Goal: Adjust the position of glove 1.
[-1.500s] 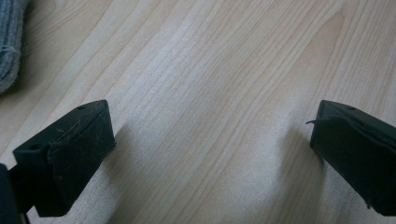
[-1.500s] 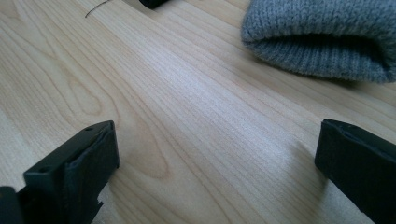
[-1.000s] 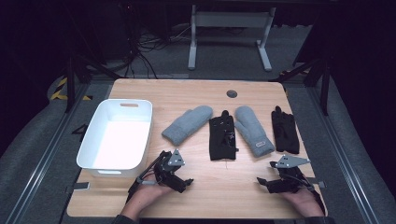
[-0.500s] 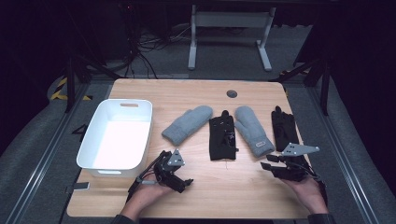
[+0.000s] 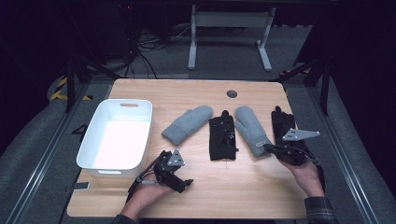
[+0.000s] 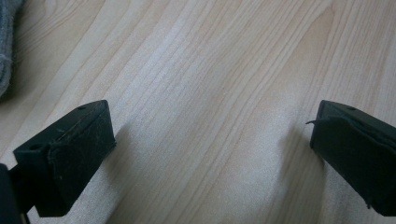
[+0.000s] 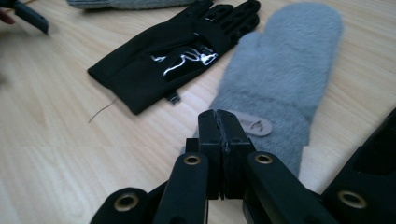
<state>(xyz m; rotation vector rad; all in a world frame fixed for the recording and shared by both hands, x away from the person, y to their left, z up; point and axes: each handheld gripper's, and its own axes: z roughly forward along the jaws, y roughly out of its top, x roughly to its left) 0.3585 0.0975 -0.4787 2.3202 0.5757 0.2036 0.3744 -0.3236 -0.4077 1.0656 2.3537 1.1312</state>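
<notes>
Nearest to the front edge of the worktop point(image 5: 243, 196), the left gripper point(image 5: 183, 183) lies low on the wood in the person's left hand point(image 5: 148, 196), just in front of the white plastic tub point(image 5: 116, 136). In the left gripper view its two black jaws stand wide apart, with nothing between them, only bare wood grain.

Toward the front right corner, the right hand point(image 5: 309, 176) holds the right gripper point(image 5: 268, 148) a little above the worktop. Its jaws have just been closing, and in the right gripper view they are now pressed together with nothing caught between them. The tips point at the cuff end of the right grey mitten point(image 7: 280, 88), which lies flat just behind them; a small oval label point(image 7: 254, 125) sits on that cuff. I cannot tell if the tips touch the wool.

To the right of this mitten, near the right edge, lies a black glove point(image 5: 286, 131), partly under the gripper. On the other side of the mitten lies a second black glove point(image 5: 221, 137) with a pale print on it, near the middle of the worktop. Beyond that glove, the left grey mitten point(image 5: 187, 123) lies at a slant, near the tub.

Farther away, close to the back edge, there is a round dark cable hole point(image 5: 231, 94).
</notes>
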